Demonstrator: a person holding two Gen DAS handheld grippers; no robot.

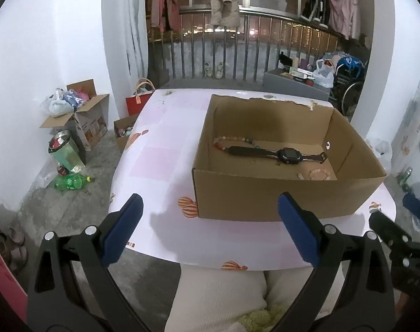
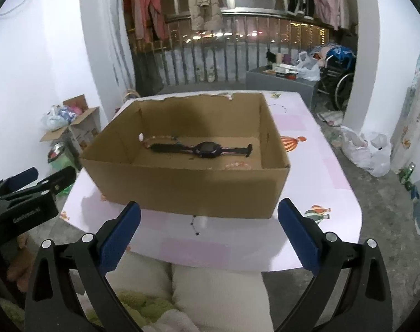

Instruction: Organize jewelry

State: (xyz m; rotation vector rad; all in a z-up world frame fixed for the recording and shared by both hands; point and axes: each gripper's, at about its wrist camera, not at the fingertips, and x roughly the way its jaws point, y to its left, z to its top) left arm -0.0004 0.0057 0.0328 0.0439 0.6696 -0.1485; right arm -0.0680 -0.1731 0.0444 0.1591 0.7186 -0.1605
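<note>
An open cardboard box [image 1: 279,196] [image 2: 187,188] stands on the pink table [image 1: 160,152] [image 2: 315,171]. Inside lie a black watch [image 1: 276,155] [image 2: 204,149], a multicolored bead bracelet [image 1: 223,141] [image 2: 160,138] behind its strap, and a pale pink bead bracelet [image 1: 319,174] [image 2: 237,165] near the front wall. A thin dark necklace [image 2: 195,225] lies on the table in front of the box. My left gripper [image 1: 210,229] is open and empty, held short of the table's near edge. My right gripper [image 2: 210,232] is open and empty, also in front of the box.
The person's lap in white trousers [image 2: 215,298] is below the table edge. On the floor at left stand cardboard boxes [image 1: 85,116], a cup [image 1: 66,152] and a green bottle [image 1: 71,181]. Plastic bags [image 2: 367,152] lie at right. A railing with hanging clothes [image 1: 223,0] is behind.
</note>
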